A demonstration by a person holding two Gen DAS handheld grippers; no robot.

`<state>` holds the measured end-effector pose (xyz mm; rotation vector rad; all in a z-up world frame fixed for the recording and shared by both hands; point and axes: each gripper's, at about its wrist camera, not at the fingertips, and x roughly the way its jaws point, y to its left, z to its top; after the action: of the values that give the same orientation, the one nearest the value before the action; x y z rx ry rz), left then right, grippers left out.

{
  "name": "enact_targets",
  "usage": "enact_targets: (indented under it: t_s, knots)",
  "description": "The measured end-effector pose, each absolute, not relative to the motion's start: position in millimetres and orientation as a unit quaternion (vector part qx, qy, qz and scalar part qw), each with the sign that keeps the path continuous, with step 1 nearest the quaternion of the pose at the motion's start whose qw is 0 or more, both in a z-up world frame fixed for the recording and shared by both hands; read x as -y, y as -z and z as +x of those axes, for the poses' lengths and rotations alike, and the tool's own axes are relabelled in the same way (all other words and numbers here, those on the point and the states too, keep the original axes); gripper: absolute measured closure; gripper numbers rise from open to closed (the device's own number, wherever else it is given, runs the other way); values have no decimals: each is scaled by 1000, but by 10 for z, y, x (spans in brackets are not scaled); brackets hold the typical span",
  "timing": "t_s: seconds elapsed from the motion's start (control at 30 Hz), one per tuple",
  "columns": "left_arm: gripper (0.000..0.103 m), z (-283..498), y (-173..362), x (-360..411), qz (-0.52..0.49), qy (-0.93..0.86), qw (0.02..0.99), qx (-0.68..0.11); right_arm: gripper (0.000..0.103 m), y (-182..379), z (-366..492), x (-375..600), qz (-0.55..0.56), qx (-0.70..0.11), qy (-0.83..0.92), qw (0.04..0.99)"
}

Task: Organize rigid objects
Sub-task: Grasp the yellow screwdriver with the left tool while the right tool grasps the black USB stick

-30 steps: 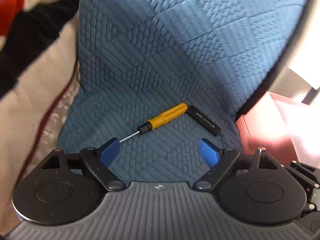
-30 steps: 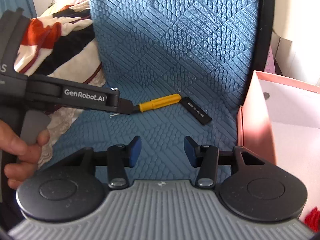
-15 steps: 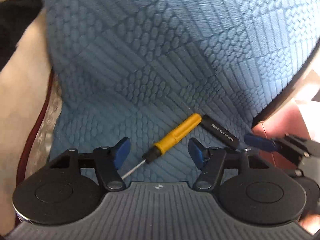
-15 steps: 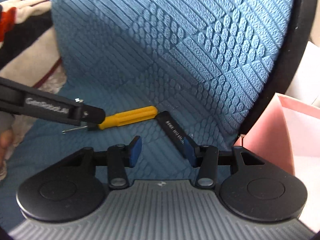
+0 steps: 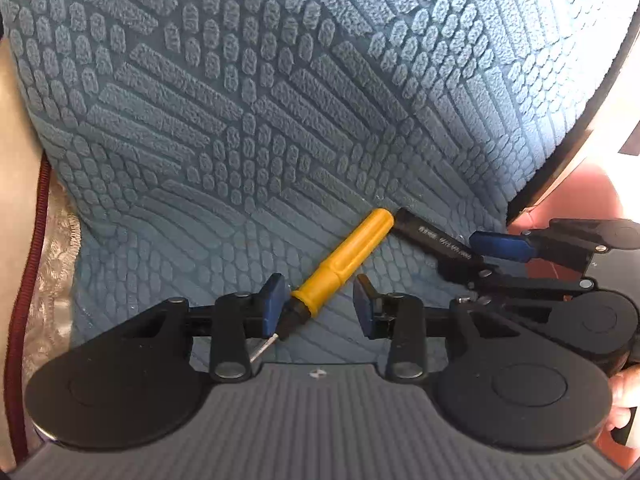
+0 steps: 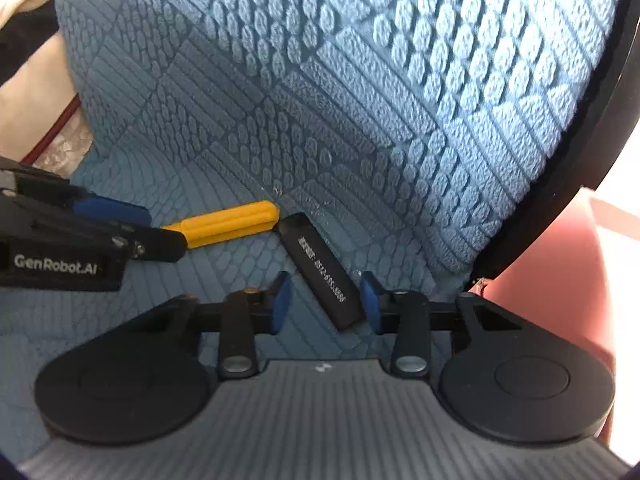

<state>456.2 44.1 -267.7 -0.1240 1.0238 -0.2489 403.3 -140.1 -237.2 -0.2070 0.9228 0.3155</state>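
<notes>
Both tools closing, neither clamped yet: left gripper (image 5: 320, 304) straddles the screwdriver (image 5: 340, 260), right gripper (image 6: 325, 302) straddles the black bar (image 6: 322, 276), readying pickups.

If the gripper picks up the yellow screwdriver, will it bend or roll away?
The yellow screwdriver looks like hard plastic with a thin metal shaft, so it probably stays stiff. Its handle is round, so a nudge might roll it, though the bumpy blue cushion may slow it. The left gripper, jaws just closing, straddles its tip end, so the handle end might dip.
</notes>
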Motion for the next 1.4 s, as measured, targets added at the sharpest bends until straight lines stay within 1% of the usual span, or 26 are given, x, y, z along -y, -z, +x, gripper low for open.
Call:
enact_targets:
  t_s: [0.27,0.3,0.33,0.43,0.47,0.73,1.03,1.07,1.13,1.23,1.4]
  knots:
    - [59,4585,2723,-553,-72,104,860,-494,73,2378,4009,1422,-94,-453,-142,875]
    - [59,4583,2724,-544,-71,106,860,-494,77,2359,4020,1438,-89,-455,-139,875]
    - [59,4581,2729,-536,-71,108,859,-495,84,2337,4042,1460,-83,-454,-138,876]
    - [59,4584,2737,-483,-67,114,857,-499,91,2232,4135,1462,-70,-448,-137,881]
    - [59,4572,2749,-460,-65,115,856,-500,92,2212,4137,1485,-63,-449,-138,880]
    - [59,4555,2783,-318,-49,105,859,-499,90,2239,4155,1559,-45,-441,-130,887]
    - [59,4517,2801,-179,-25,108,862,-495,86,2359,4093,1446,-77,-428,-121,892]
    - [61,4511,2803,-172,-22,110,862,-495,86,2373,4085,1427,-82,-426,-122,893]
    - [74,4501,2791,-152,-20,113,861,-495,89,2415,4057,1376,-82,-431,-132,889]
    - [78,4486,2782,-140,-38,120,858,-499,89,2457,4090,1325,-66,-443,-144,882]
    - [80,4472,2769,-91,-45,129,854,-502,87,2521,4119,1357,-53,-455,-141,878]
